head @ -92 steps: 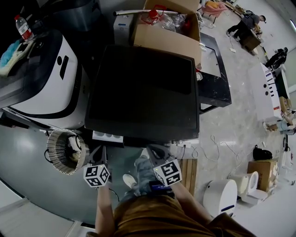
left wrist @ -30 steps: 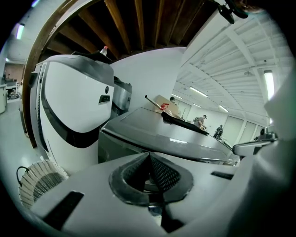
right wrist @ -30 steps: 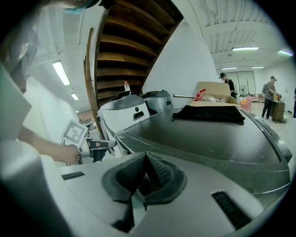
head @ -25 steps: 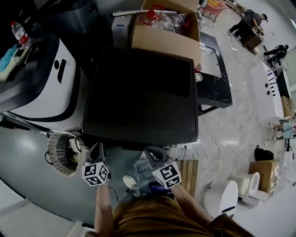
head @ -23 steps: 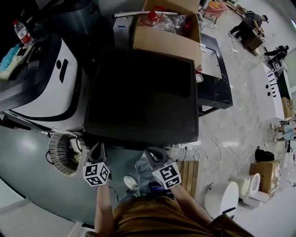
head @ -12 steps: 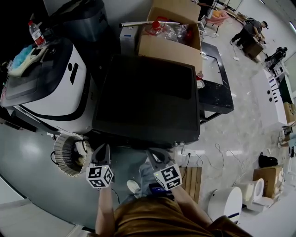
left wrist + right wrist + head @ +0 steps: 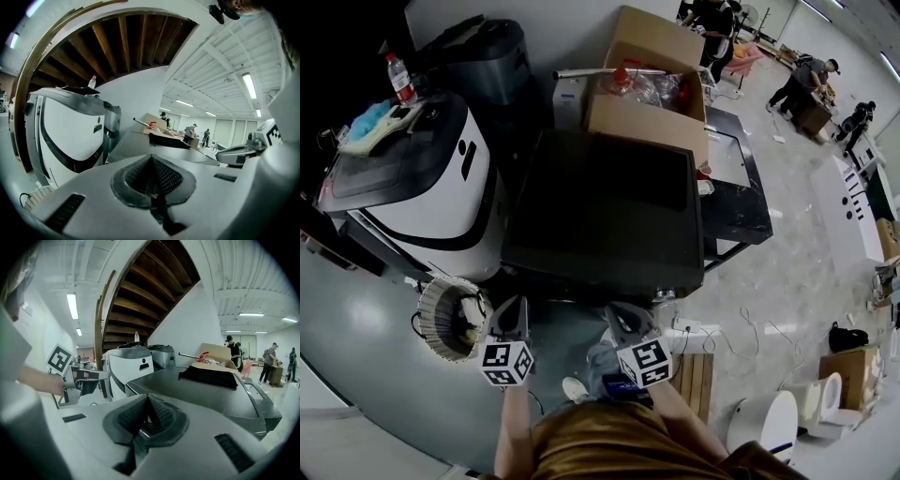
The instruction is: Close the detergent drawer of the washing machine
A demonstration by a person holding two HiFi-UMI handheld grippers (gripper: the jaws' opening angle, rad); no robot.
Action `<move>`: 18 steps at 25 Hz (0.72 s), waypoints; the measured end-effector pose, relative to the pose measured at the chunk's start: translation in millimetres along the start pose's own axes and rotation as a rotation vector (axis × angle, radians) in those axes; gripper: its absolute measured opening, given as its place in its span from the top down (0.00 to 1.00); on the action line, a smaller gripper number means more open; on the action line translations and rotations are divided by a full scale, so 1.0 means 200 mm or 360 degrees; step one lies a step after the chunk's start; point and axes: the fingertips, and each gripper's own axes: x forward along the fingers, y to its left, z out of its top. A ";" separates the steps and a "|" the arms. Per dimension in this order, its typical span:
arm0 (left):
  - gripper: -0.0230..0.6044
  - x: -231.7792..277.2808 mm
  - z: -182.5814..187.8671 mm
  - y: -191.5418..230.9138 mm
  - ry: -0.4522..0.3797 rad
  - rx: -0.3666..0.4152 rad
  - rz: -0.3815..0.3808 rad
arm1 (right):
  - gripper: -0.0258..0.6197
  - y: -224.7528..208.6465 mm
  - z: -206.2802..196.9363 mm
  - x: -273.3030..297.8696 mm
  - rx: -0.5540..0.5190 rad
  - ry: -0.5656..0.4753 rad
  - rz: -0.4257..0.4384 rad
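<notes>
The dark washing machine fills the middle of the head view, and no detergent drawer shows at its front edge. My left gripper hangs just in front of that edge on the left, jaws shut and empty. My right gripper hangs beside it on the right, also shut on nothing. In the left gripper view the pads of the left gripper meet below the machine's top. In the right gripper view the right gripper is pressed shut, and the left gripper shows at the left.
A white machine stands left of the washer, with a round wire-coil object on the floor before it. Behind are a cardboard box and a black table. Cables and a wooden pallet lie at right.
The white drawer that stuck out at the washer's front left 3.7 s ago no longer shows. The head view has since tilted up; both grippers stay just off the front edge.
</notes>
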 end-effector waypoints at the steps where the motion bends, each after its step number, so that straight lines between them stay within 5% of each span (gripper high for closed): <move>1: 0.92 -0.01 0.01 -0.02 -0.0017 -0.0001 -0.0014 | 0.94 0.00 0.00 -0.01 -0.0006 -0.0005 -0.0005; 18: 0.92 -0.13 0.07 -0.08 -0.0070 0.0052 -0.0042 | 0.94 0.06 0.05 -0.10 -0.0051 -0.0065 -0.0028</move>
